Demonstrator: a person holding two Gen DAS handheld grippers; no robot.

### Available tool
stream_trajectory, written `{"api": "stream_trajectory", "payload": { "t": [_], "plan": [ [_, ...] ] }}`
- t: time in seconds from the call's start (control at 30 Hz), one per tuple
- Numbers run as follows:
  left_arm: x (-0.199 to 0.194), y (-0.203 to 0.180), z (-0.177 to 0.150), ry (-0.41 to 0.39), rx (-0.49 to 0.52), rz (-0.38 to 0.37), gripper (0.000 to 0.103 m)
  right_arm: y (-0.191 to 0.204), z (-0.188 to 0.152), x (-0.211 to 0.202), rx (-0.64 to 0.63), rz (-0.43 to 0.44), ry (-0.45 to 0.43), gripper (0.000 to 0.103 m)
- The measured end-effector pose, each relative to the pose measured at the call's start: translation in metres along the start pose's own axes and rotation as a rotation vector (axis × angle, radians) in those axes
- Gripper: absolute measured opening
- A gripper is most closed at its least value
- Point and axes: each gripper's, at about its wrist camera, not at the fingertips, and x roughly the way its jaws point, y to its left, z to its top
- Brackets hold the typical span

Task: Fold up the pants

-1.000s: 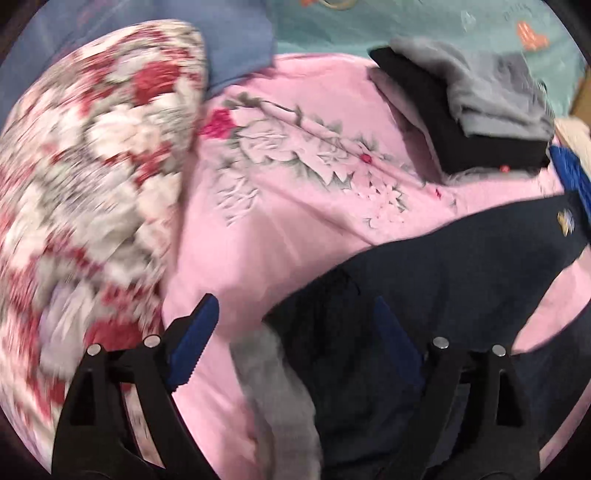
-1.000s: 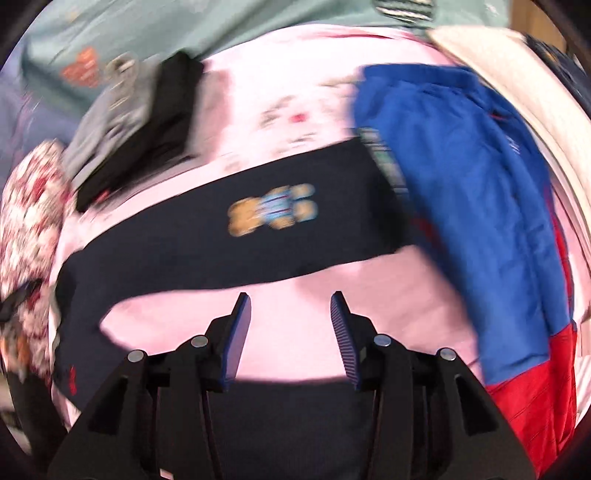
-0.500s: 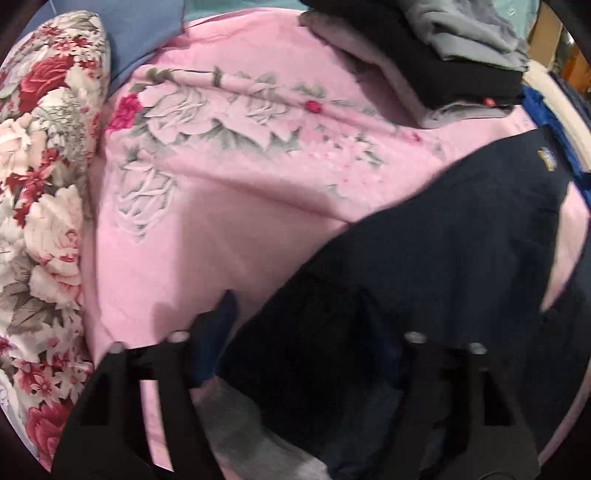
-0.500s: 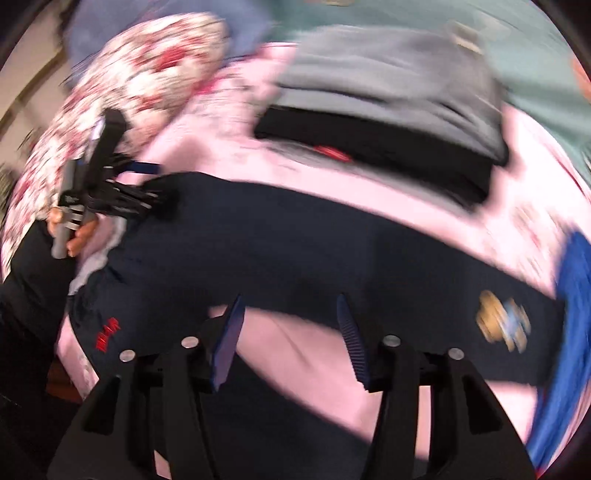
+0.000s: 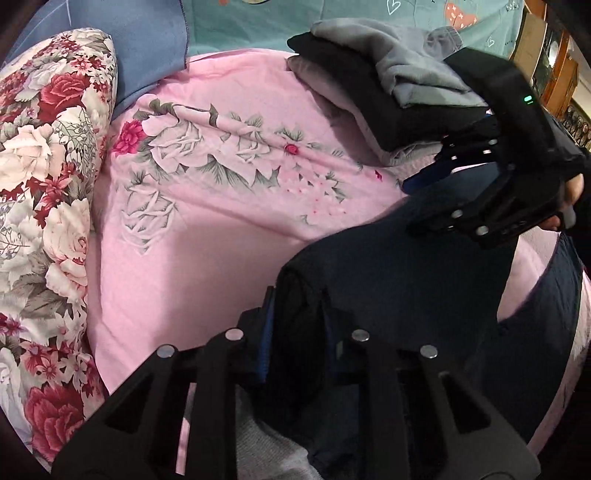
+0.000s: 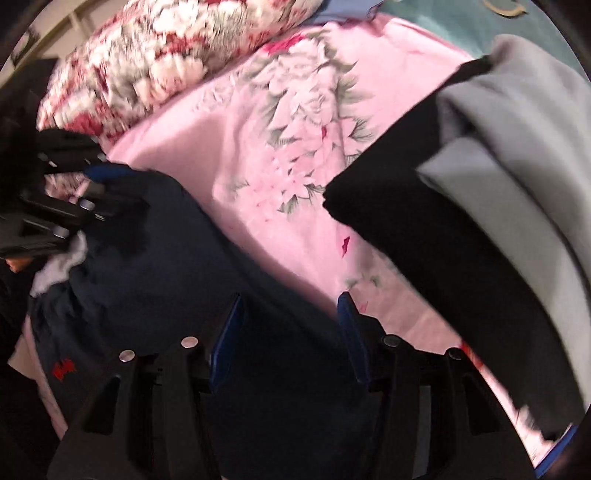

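Dark navy pants (image 5: 399, 273) lie spread on a pink floral bedsheet (image 5: 207, 206). My left gripper (image 5: 295, 332) is shut on a bunched end of the pants, with grey lining below it. In the right wrist view the pants (image 6: 177, 266) run from lower centre to the left, where the left gripper (image 6: 92, 184) pinches them. My right gripper (image 6: 290, 332) is open, its blue pads straddling the upper edge of the pants leg. It also shows in the left wrist view (image 5: 439, 192), jaws apart over the cloth.
A stack of folded black and grey clothes (image 5: 402, 85) sits at the back right, close beside my right gripper (image 6: 480, 206). A red-and-white floral pillow (image 5: 44, 192) lies along the left. A blue cushion (image 5: 147, 40) and teal sheet (image 5: 332, 14) are behind.
My left gripper has closed on the end of the pants. My right gripper has swung left along the pants leg, toward the left gripper, and stays open.
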Motion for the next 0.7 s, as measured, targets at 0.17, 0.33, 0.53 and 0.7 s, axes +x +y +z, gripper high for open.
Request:
{"api": "stream_trajectory", "payload": {
  "t": [0.17,0.33,0.53,0.7],
  "plan": [
    [0.007,0.005,-0.001,0.007,-0.014,0.0,0.022,0.002,0.002,0.005,-0.068,0.034,0.032,0.013],
    [0.014,0.013,0.0,0.011,-0.054,0.03,0.022,0.025,-0.003,-0.007,-0.134,-0.059,-0.026,0.005],
    [0.044,0.019,-0.001,0.063,-0.062,0.078,0.022,0.021,0.008,0.007,-0.115,-0.111,-0.037,0.005],
    [0.032,0.02,0.002,0.05,-0.097,0.068,0.022,0.017,0.007,-0.001,-0.062,-0.081,-0.046,0.005]
  ]
}}
